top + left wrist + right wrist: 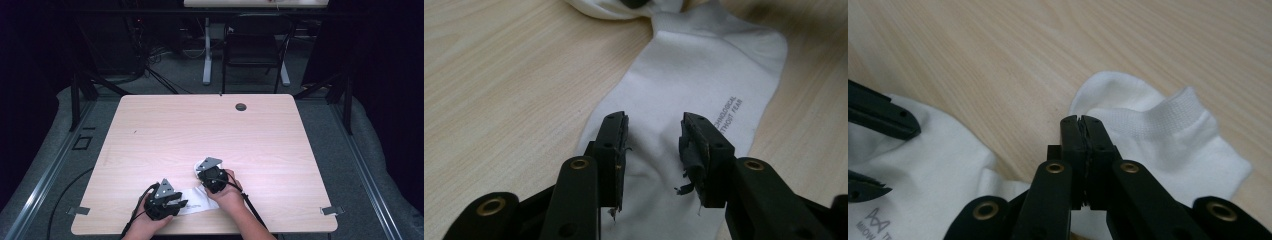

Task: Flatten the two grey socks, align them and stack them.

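Observation:
A white ankle sock (196, 204) lies flat near the front edge of the wooden table (200, 125). Small grey print runs along its foot (689, 75), and its ribbed cuff (1168, 130) curls up at the far end. My left gripper (654, 125) hovers open just over the foot, one jaw on each side of its middle. My right gripper (1081, 120) is shut at the sock's ankle. The fabric gathers into a narrow neck there, and the pinch itself is hidden under the jaws. The left gripper's fingers (883, 117) show at the left of the right gripper view.
A person's hands hold both grippers (165, 200) at the table's near edge. A small round grommet (241, 106) sits in the tabletop at the back. A chair (252, 47) and a desk leg stand on the floor beyond the table.

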`<control>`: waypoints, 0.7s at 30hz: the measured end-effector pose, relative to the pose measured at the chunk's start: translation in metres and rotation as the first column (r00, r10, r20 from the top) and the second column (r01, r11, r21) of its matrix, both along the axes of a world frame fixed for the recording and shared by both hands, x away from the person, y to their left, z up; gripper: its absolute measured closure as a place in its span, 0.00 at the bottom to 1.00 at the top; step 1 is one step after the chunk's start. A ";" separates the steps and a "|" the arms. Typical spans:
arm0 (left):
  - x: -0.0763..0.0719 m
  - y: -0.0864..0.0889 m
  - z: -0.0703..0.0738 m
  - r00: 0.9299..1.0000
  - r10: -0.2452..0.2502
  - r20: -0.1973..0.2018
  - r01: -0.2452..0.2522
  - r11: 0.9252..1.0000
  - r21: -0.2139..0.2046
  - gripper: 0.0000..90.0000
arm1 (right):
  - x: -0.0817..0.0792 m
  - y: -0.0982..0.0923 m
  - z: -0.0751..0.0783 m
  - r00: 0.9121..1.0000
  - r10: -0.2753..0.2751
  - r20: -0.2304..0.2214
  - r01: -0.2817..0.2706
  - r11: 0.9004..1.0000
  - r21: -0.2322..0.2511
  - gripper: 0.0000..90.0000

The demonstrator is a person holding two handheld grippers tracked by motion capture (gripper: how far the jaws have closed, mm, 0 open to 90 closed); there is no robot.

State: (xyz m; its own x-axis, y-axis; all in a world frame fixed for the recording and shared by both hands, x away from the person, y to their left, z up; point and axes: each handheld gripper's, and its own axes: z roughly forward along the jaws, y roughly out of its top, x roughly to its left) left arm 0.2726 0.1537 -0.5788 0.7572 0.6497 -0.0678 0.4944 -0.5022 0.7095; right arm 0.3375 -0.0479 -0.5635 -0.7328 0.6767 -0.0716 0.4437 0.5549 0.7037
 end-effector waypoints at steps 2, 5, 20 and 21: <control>0.000 0.000 0.000 1.000 -0.005 0.001 0.005 1.000 0.001 0.71 | 0.003 -0.004 0.003 1.000 -0.008 -0.001 0.008 1.000 -0.002 1.00; -0.002 0.000 0.000 1.000 -0.018 0.002 0.018 1.000 0.001 0.71 | 0.009 -0.009 0.007 1.000 -0.012 0.003 0.012 1.000 -0.021 1.00; 0.002 0.002 0.012 0.999 0.003 0.033 -0.001 0.998 -0.071 0.68 | -0.001 -0.002 0.018 0.999 0.008 0.031 -0.010 0.998 0.068 1.00; 0.004 0.003 0.013 0.999 0.010 0.038 -0.007 0.997 -0.078 0.68 | -0.002 -0.003 0.021 0.999 0.014 0.038 -0.017 0.997 0.071 1.00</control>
